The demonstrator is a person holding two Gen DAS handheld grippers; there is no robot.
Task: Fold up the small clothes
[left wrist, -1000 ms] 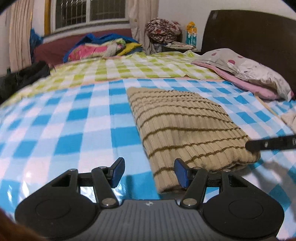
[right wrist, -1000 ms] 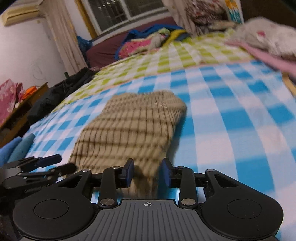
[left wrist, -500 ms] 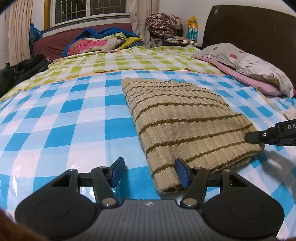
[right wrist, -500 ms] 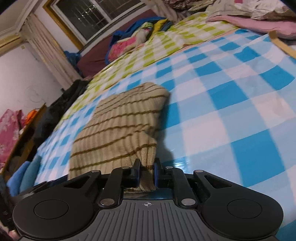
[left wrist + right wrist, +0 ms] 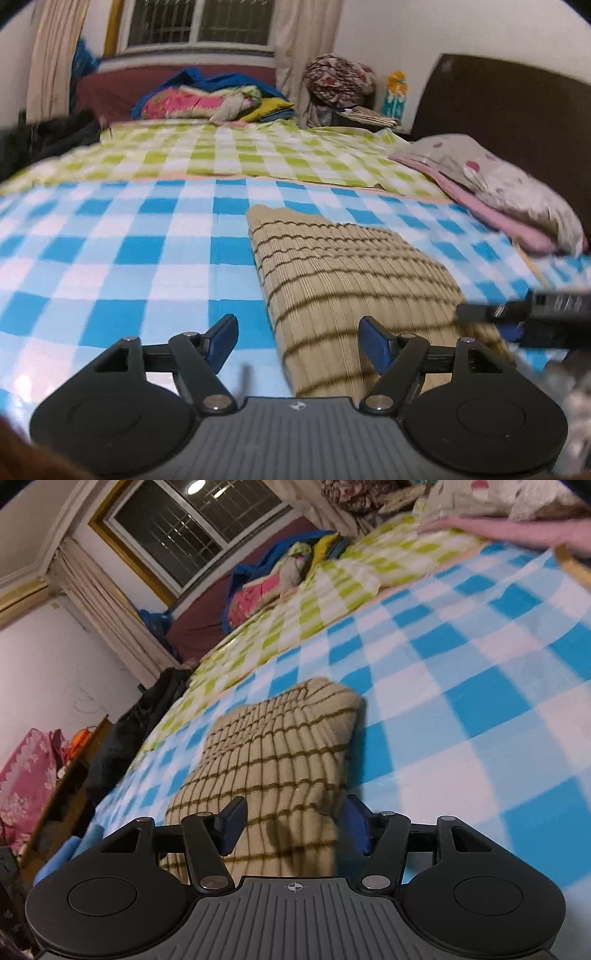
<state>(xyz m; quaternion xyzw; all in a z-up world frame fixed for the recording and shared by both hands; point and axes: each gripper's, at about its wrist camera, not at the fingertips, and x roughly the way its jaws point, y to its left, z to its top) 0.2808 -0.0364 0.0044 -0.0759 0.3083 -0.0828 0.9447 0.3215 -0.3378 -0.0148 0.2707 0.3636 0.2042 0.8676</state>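
left gripper (image 5: 297, 338): jaws spread, holding nothing, at near-left corner of the folded striped sweater (image 5: 354, 284) | right gripper (image 5: 291, 821): jaws spread, straddling sweater's near end | sweater flat on blue-checked sheet (image 5: 122, 258)

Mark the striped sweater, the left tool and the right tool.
striped sweater (image 5: 351, 266): left wrist view, middle of its folded top face.
left tool (image 5: 297, 338): left wrist view, midway between its fingertips.
right tool (image 5: 293, 821): right wrist view, midway between its fingertips.

The left wrist view sits low and close over the bed (image 5: 129, 258), level, facing the window (image 5: 199, 22) and headboard (image 5: 517, 122). The right wrist view, equally low, is tilted and faces the same window (image 5: 195, 528). Both share the folded striped sweater (image 5: 351, 273) (image 5: 280, 753).
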